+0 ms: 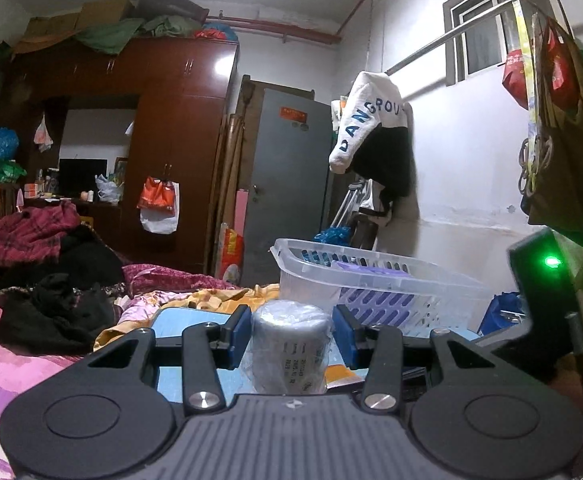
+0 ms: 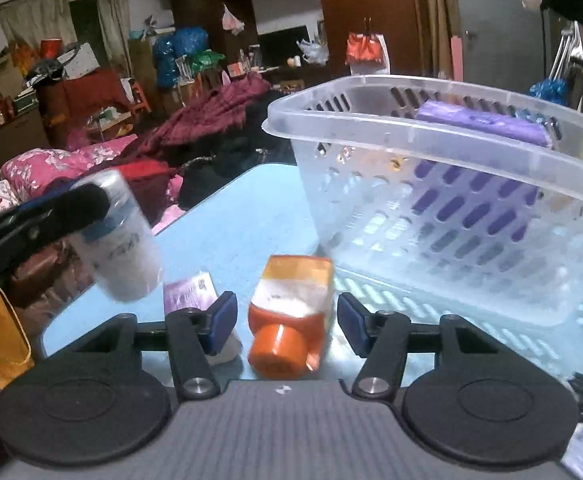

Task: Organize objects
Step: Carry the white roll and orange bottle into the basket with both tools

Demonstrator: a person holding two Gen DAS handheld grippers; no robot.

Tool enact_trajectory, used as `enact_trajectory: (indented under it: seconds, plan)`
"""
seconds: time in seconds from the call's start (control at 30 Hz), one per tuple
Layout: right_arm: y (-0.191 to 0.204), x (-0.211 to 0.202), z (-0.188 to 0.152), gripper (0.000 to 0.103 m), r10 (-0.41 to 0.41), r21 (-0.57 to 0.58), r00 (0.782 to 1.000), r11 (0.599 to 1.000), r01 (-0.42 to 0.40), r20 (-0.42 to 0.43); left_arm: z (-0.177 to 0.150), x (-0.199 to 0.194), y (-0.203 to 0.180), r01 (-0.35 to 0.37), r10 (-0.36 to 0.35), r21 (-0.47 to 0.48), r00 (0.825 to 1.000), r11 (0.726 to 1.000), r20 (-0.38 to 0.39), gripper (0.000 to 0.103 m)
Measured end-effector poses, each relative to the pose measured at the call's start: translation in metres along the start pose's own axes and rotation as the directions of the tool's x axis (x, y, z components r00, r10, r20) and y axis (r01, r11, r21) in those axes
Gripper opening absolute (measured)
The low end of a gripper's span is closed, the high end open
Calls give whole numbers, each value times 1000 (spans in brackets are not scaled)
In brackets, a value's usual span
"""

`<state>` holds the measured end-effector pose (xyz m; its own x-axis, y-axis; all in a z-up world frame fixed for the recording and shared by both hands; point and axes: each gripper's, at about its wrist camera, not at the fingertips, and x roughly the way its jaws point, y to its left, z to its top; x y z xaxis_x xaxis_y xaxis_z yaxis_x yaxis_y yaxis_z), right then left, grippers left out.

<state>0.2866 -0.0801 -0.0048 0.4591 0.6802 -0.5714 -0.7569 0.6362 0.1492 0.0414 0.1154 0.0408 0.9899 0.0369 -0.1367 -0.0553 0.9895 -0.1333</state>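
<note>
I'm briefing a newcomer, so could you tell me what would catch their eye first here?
Probably the clear plastic basket on the blue table, a purple pack inside. Next, the orange tube lying between the right gripper fingers, and the white canister between the left gripper fingers.

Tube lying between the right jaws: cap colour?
Orange, matching the orange-and-white squeeze tube body; clearest in the right wrist view.

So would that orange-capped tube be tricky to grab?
Probably somewhat. The orange tube looks glossy, so it may slip between the right gripper pads. Its flattened body looks soft and may squash. Lying flat on the blue table, it seems unlikely to roll.
</note>
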Motion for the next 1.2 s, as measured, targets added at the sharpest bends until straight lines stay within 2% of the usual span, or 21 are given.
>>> enact_trajectory:
  seconds: [0.13,0.2,0.27,0.43,0.53,0.63,0.77,0.87,0.93,1.0,1.07,1.13,1.2]
  plan:
    - [4,12,4,59,-14,-9,999,1000,14,-45,-1,0,-1,5,-5,4,1000,1000,0,48]
    - [5,16,3,52,-24,-12,998,1000,23,-64,-1,-2,0,10,-10,6,1000,1000,1,48]
    - [7,15,2,51,-36,-30,998,999,34,-59,-1,-3,-1,18,-18,6,1000,1000,4,48]
    - [6,-21,-1,51,-59,-67,998,996,61,39,8,-9,-11,49,-50,15,998,999,29,48]
    - [-1,-60,-3,51,-57,-82,990,994,68,131,24,-10,-24,70,-72,40,996,997,53,48]
    - [-19,-109,-7,51,-68,-66,969,994,86,239,51,-7,-40,112,-117,70,990,991,77,48]
    - [-39,-158,3,51,-121,-28,919,989,142,376,96,20,-64,130,-138,100,988,986,73,48]
    - [-48,-167,29,51,-180,-29,882,976,214,435,121,69,-76,96,-95,116,995,989,-8,48]
    - [-52,-152,52,51,-223,-22,882,967,255,416,128,114,-78,75,-62,110,991,991,-120,48]
    - [-61,-127,75,52,-271,-4,898,957,290,347,125,157,-76,42,-15,110,972,993,-234,48]
    - [-73,-100,90,51,-303,7,919,950,312,252,119,193,-70,27,4,92,944,995,-329,48]
    - [-84,-71,104,51,-323,-8,938,945,327,128,113,214,-64,18,15,80,922,997,-386,48]
    - [-96,-49,111,52,-315,-23,949,949,315,9,107,225,-63,14,29,99,909,995,-416,48]
